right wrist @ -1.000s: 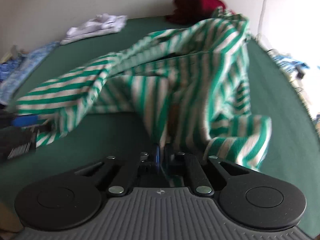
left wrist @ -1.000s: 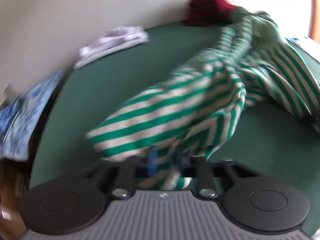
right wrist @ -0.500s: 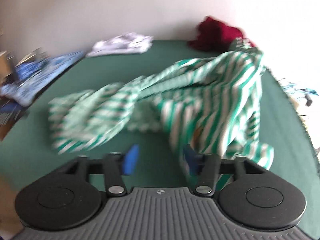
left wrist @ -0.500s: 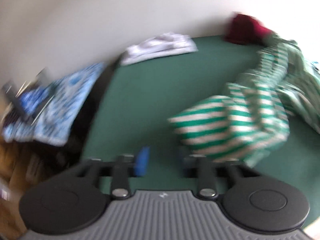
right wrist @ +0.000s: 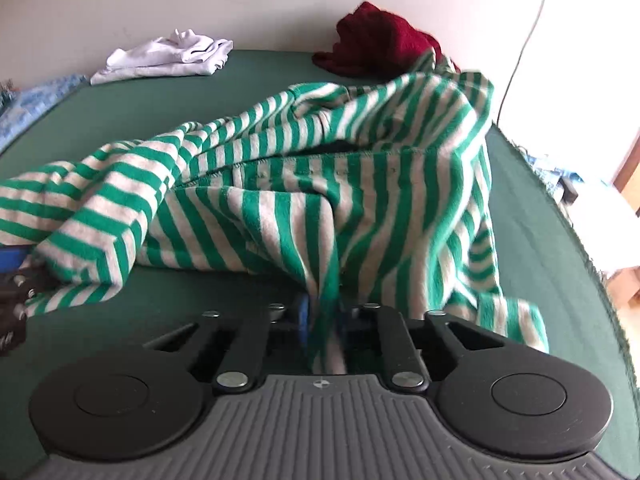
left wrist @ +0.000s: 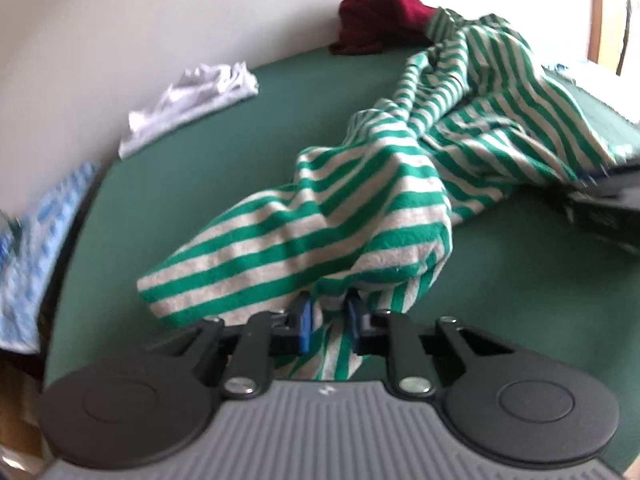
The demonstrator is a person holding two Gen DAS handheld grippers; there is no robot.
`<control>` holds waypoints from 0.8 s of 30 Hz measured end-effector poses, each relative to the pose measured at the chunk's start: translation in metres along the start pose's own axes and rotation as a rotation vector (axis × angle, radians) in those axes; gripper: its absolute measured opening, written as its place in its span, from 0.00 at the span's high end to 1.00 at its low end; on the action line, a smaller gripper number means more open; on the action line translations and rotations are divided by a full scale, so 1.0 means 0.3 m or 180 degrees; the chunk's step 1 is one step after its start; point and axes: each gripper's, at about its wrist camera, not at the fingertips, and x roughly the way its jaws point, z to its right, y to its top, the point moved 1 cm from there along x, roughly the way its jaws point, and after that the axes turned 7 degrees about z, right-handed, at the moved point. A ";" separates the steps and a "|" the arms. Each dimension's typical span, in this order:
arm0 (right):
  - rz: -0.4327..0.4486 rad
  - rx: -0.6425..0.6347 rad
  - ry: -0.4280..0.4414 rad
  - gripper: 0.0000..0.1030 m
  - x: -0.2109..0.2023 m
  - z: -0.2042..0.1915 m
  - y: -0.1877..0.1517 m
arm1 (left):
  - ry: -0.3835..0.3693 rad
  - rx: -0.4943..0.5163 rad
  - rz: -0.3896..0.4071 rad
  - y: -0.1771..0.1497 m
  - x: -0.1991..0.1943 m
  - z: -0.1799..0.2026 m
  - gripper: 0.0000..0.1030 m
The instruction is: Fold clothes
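I am holding the green-striped top [right wrist: 320, 184] with both tongs: the left tongs [left wrist: 327, 322] are pinching a bunched end of it, and the right tongs [right wrist: 323, 328] are pinching a fold of its body. The garment is sprawling in a rumpled heap across the middle of the green worktop [left wrist: 208, 168], partly lifted, twisted along its length, with no clean fold line showing. So this piece is reading as far from folded; I am judging that it needs spreading flat before any fold holds. At the far edge a white garment [right wrist: 168, 58] is lying fairly flat and compact, possibly folded, while a dark red garment [right wrist: 380, 42] is sitting in a crumpled pile.
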 end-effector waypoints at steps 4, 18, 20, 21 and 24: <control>-0.0083 0.0152 0.0068 0.90 -0.039 0.022 -0.020 | -0.0022 -0.0082 -0.0050 0.002 0.000 -0.007 0.85; -0.0362 0.0108 0.0467 1.00 -0.192 -0.036 -0.117 | -0.0128 -0.0395 -0.0170 -0.086 -0.099 -0.089 0.92; -0.0363 0.0212 0.0485 0.99 -0.214 -0.023 -0.127 | -0.0106 -0.0363 -0.0178 -0.110 -0.124 -0.107 0.92; -0.0332 0.0279 0.0472 0.99 -0.221 -0.012 -0.126 | -0.0118 -0.0359 -0.0183 -0.117 -0.134 -0.112 0.92; -0.0140 0.0485 0.0437 0.85 -0.220 0.021 -0.089 | -0.0126 -0.0242 -0.0129 -0.115 -0.152 -0.104 0.90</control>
